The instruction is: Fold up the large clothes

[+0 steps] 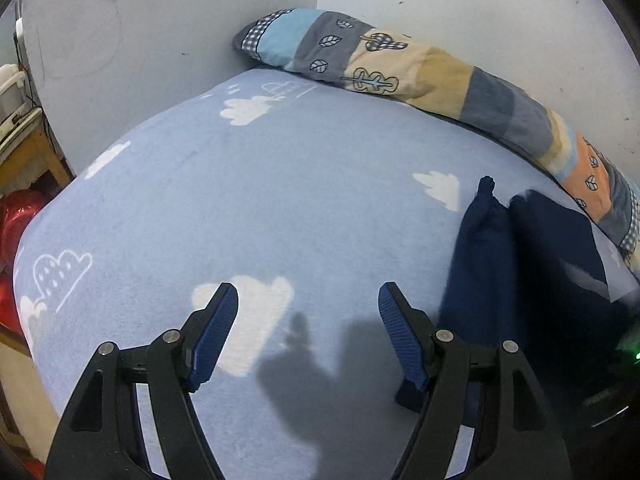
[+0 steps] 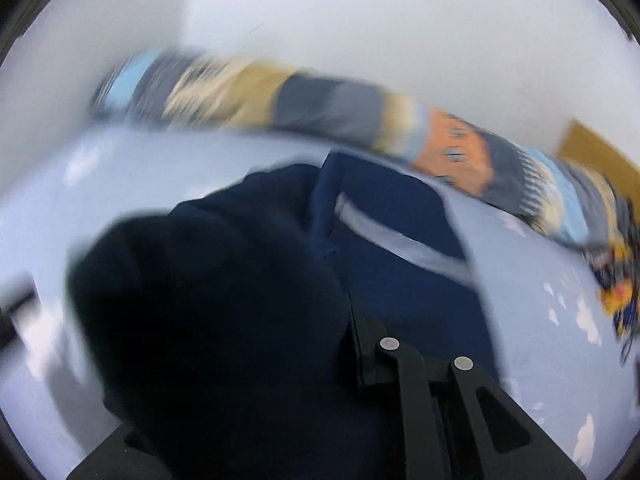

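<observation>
A dark navy garment (image 1: 520,264) with a pale grey stripe lies on the light blue bed sheet (image 1: 280,200) at the right. My left gripper (image 1: 308,300) is open and empty, its blue pads (image 1: 214,332) over the sheet, left of the garment. In the blurred right wrist view the same navy garment (image 2: 400,248) fills the centre, and a dark fold of it (image 2: 208,312) drapes over my right gripper and hides its fingertips. The right gripper appears shut on this cloth and lifts it.
A long patchwork bolster (image 1: 420,76) lies along the white wall (image 1: 480,8) at the far edge of the bed; it also shows in the right wrist view (image 2: 360,116). A wooden table (image 1: 28,152) and red bag (image 1: 16,224) stand left of the bed.
</observation>
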`<control>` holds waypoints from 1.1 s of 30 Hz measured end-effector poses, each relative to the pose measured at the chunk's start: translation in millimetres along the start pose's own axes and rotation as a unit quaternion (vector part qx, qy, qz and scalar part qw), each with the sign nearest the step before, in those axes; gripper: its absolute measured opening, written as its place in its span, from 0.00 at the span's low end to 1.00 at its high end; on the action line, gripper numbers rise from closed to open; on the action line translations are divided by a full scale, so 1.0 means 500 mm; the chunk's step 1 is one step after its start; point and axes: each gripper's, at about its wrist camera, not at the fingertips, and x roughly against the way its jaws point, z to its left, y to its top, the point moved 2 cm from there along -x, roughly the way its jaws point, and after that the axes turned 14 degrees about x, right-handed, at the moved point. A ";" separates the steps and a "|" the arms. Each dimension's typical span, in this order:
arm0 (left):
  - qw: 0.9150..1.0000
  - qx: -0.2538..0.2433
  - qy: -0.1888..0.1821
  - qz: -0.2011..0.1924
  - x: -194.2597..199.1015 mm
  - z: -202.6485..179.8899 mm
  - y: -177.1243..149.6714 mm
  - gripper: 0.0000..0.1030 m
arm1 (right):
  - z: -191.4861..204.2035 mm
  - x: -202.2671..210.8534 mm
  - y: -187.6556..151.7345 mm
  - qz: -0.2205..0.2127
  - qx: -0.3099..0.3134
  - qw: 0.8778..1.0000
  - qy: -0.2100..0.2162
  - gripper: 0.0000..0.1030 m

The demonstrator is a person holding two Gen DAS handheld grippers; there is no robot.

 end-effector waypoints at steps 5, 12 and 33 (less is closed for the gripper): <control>1.000 -0.006 -0.019 0.009 0.001 0.004 -0.002 0.70 | 0.074 -0.024 -0.026 0.003 0.053 0.998 -0.027 0.17; 1.000 -0.001 -0.025 0.010 0.008 0.018 0.005 0.71 | 0.094 0.040 0.011 -0.039 0.057 0.997 -0.024 0.16; 0.996 0.008 -0.086 0.003 0.042 0.013 0.010 0.70 | -0.179 0.208 -0.117 -0.105 -0.044 0.975 0.191 0.39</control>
